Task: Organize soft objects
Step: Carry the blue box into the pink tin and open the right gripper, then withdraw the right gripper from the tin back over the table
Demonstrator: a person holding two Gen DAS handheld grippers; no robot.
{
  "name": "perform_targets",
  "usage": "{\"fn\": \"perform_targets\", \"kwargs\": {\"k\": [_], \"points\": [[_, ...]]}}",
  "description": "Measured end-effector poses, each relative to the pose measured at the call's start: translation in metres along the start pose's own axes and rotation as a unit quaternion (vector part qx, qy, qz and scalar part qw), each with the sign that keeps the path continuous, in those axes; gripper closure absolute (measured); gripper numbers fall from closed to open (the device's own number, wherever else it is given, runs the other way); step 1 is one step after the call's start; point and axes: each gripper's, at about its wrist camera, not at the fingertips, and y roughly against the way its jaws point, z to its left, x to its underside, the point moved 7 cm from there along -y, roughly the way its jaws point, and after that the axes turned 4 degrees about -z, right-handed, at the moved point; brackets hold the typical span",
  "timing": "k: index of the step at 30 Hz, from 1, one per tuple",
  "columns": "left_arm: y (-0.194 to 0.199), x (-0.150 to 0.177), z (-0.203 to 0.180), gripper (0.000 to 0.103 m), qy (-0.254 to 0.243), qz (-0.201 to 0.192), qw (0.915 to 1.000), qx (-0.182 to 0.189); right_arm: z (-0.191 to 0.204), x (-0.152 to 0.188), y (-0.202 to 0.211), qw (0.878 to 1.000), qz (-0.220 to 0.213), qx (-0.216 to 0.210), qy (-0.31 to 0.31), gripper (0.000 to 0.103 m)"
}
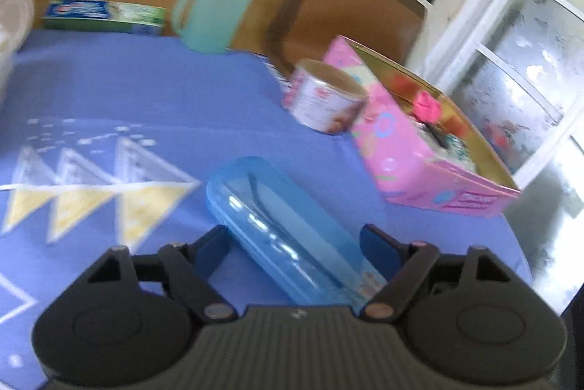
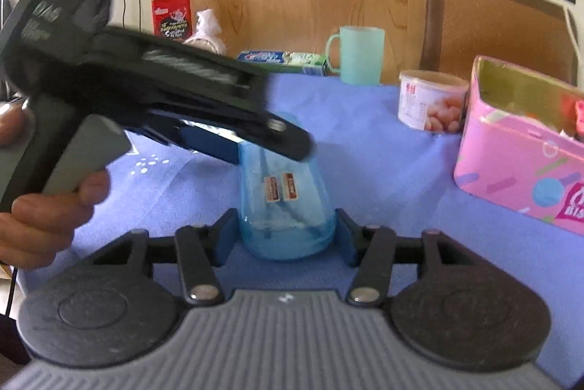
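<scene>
The translucent blue case (image 2: 286, 207) lies on the blue tablecloth (image 1: 146, 91), near the pink box (image 1: 408, 149) and the small tin (image 1: 325, 98). The right gripper (image 2: 286, 236) has both pads against the near end of the case, gripping it. The left gripper (image 1: 295, 244) is spread wide around the case's other end, fingers (image 1: 213, 249) apart from it

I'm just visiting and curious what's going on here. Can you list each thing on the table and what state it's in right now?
Blue case: shut, lying on the cloth between both grippers.
Left gripper: open around the case.
Right gripper: fingers at the case end; grip unclear.
Pink box: open, items inside.
Round tub: lidded, tilted.
Mint cup: upright.
Toothpaste box: lying flat.
</scene>
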Motion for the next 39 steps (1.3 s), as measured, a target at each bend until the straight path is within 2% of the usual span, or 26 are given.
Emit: {"fn": "perform_targets", "kwargs": {"k": [2, 5, 9, 14, 16, 19, 21, 23, 25, 27, 32, 39], "points": [[-0.003, -0.009, -0.02, 0.025, -0.02, -0.006, 0.9997, 0.012, -0.008, -0.006, 0.01, 0.999, -0.031, 0.029, 0.008, 0.048], [-0.006, -0.028, -0.062, 0.027, -0.077, -0.03, 0.9963, 0.025, -0.029, -0.02, 0.027, 0.995, -0.076, 0.063, -0.005, 0.048], [-0.018, -0.056, -0.118, 0.027, -0.127, -0.05, 0.9887, 0.061, -0.068, -0.042, 0.054, 0.982, -0.136, 0.128, -0.016, 0.048], [-0.061, -0.072, -0.179, 0.025, -0.179, -0.055, 0.9781, 0.09, -0.126, -0.051, 0.064, 0.964, -0.165, 0.208, -0.031, 0.047], [-0.082, -0.077, -0.191, 0.016, -0.194, -0.066, 0.9759, 0.076, -0.158, -0.051, 0.05, 0.956, -0.158, 0.244, -0.045, 0.047], [-0.107, -0.081, -0.192, 0.016, -0.202, -0.076, 0.9763, 0.011, -0.203, -0.045, 0.027, 0.939, -0.121, 0.317, -0.046, 0.044], [-0.108, -0.08, -0.183, 0.016, -0.179, -0.069, 0.9815, 0.002, -0.213, -0.04, 0.035, 0.94, -0.125, 0.307, -0.084, 0.044], [-0.1, -0.077, -0.171, 0.013, -0.164, -0.068, 0.9842, 0.001, -0.212, -0.037, 0.047, 0.939, -0.148, 0.292, -0.102, 0.037], [-0.091, -0.077, -0.157, 0.009, -0.16, -0.075, 0.9837, -0.034, -0.205, -0.035, 0.056, 0.938, -0.152, 0.294, -0.101, 0.036], [-0.082, -0.072, -0.147, 0.009, -0.156, -0.074, 0.9831, -0.06, -0.193, -0.033, 0.063, 0.939, -0.159, 0.282, -0.117, 0.036], [-0.056, -0.056, -0.129, 0.005, -0.152, -0.069, 0.9815, -0.094, -0.168, -0.027, 0.086, 0.936, -0.177, 0.264, -0.15, 0.035], [-0.02, -0.036, -0.107, 0.0, -0.141, -0.074, 0.9789, -0.127, -0.146, -0.013, 0.096, 0.938, -0.162, 0.22, -0.211, 0.035]]}}
